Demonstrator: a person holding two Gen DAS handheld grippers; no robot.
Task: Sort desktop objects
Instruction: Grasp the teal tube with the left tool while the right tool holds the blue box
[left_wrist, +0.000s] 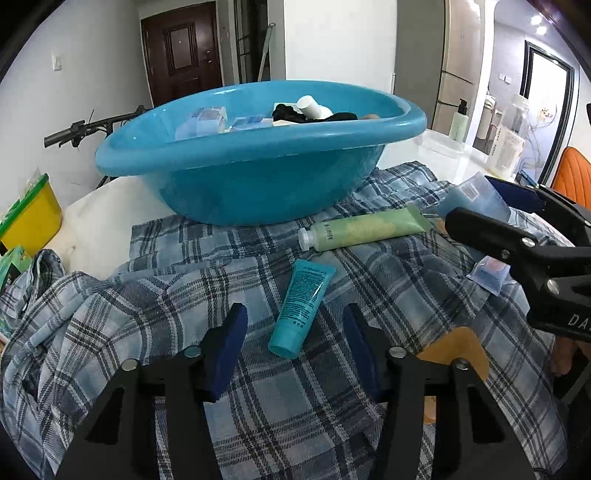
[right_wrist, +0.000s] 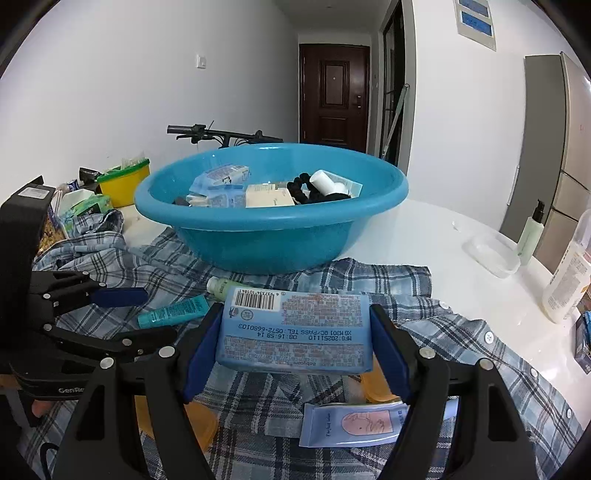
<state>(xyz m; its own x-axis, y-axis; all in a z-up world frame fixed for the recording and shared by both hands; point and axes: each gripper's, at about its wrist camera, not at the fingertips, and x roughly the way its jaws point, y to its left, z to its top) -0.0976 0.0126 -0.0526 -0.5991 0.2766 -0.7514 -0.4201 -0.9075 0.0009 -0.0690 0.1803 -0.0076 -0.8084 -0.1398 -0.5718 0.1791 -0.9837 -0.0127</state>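
A teal tube (left_wrist: 303, 306) lies on the plaid shirt (left_wrist: 147, 295) between the pads of my left gripper (left_wrist: 295, 332), which stands open with a gap on each side of the tube. My right gripper (right_wrist: 295, 321) is shut on a blue wipes pack (right_wrist: 295, 328) and holds it above the shirt; in the left wrist view the right gripper (left_wrist: 491, 206) and the pack (left_wrist: 476, 199) show at the right. Behind them stands the blue basin (left_wrist: 258, 184) (right_wrist: 266, 240) with several items inside. A green tube (left_wrist: 365, 229) lies in front of the basin. A small blue sachet (right_wrist: 354, 424) rests under the held pack.
The plaid shirt covers the near part of the white table (right_wrist: 424, 229). A yellow box (right_wrist: 125, 184) and packets crowd the far left. At the right stand a clear plastic container (right_wrist: 491, 254), a pump bottle (right_wrist: 532, 232) and a white bottle (right_wrist: 569, 280).
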